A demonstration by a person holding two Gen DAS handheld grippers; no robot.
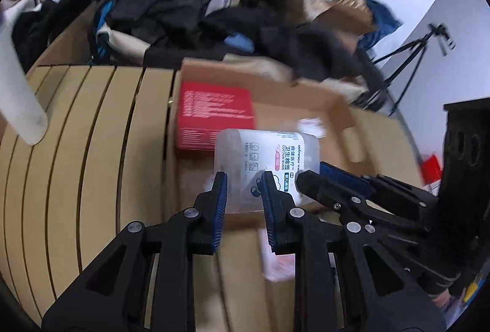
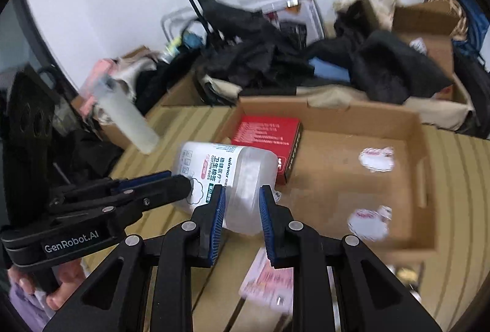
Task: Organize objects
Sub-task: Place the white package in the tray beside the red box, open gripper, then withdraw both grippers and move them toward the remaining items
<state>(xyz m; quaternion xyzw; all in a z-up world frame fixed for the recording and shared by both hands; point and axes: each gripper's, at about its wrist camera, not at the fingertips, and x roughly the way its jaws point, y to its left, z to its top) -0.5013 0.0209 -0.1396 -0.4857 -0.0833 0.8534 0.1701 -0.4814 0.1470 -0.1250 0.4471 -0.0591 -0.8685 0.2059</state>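
Note:
A clear plastic cotton-bud tub (image 1: pixel 266 169) with a white and teal label lies on its side above the near edge of an open cardboard box (image 1: pixel 333 114). My left gripper (image 1: pixel 243 179) grips its labelled end. My right gripper (image 2: pixel 242 194) grips its clear end. In the right wrist view the tub (image 2: pixel 226 175) sits between both grippers, with the left gripper (image 2: pixel 183 182) coming in from the left. The right gripper's fingers (image 1: pixel 309 179) show at the tub's right in the left wrist view. A red box (image 2: pixel 266 133) lies in the cardboard box's far left corner.
A frosted white bottle (image 2: pixel 128 120) hangs at the left. Two white-pink packets (image 2: pixel 376 160) lie in the cardboard box (image 2: pixel 419 148). A pink packet (image 2: pixel 269 283) lies on the slatted wooden table (image 1: pixel 92 148). Dark clothes (image 2: pixel 260 56), boxes and a tripod (image 1: pixel 407 56) are behind.

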